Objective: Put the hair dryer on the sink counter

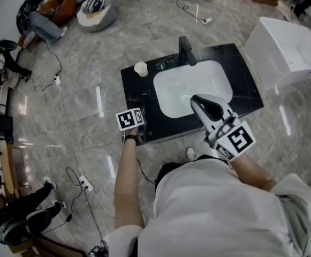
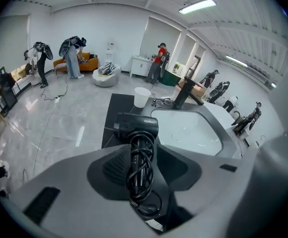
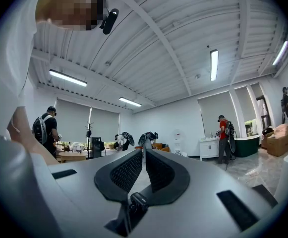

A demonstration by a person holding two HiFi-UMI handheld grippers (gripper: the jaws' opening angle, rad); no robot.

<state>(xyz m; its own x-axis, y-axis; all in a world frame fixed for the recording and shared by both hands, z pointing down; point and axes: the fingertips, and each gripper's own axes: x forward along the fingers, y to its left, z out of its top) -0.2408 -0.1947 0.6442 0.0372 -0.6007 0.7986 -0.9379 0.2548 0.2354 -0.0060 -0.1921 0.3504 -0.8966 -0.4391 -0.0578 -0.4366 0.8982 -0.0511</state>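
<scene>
At the far left of the head view we see people standing by the wall, with a cable [image 1: 53, 63] trailing over the grey marble floor [image 1: 91, 36]. Nearer to us, a power strip [image 1: 85, 183] lies on that floor.

Moving right, we reach the black sink counter [image 1: 241, 74]. A paper cup [image 1: 141, 68] stands upright on its back left corner. The left gripper [image 2: 143, 150] sits at the counter's front left edge. In the left gripper view its jaws stand about half closed around the hair dryer [image 2: 136, 125], with a pad lying against each side of the black handle. The cord [image 2: 141, 177] is wound around that handle in a tight bundle. The dryer's barrel lies crosswise over the left strip of the counter, just beside the white basin [image 1: 187, 87] and closer to us than the cup. We cannot tell whether the barrel rests on the counter or hangs just above it.

Behind the basin the dark faucet [image 1: 186, 51] rises at the middle of the counter's back edge.

Further right, the right gripper [image 3: 144, 152] is held over the basin's front right part. In the right gripper view it tilts up toward the ceiling and the room. Its jaws are drawn nearly together, leaving only a slit, and we see nothing between them.

At the far right a white box-shaped unit [image 1: 286, 50] stands on the floor, apart from the counter.
</scene>
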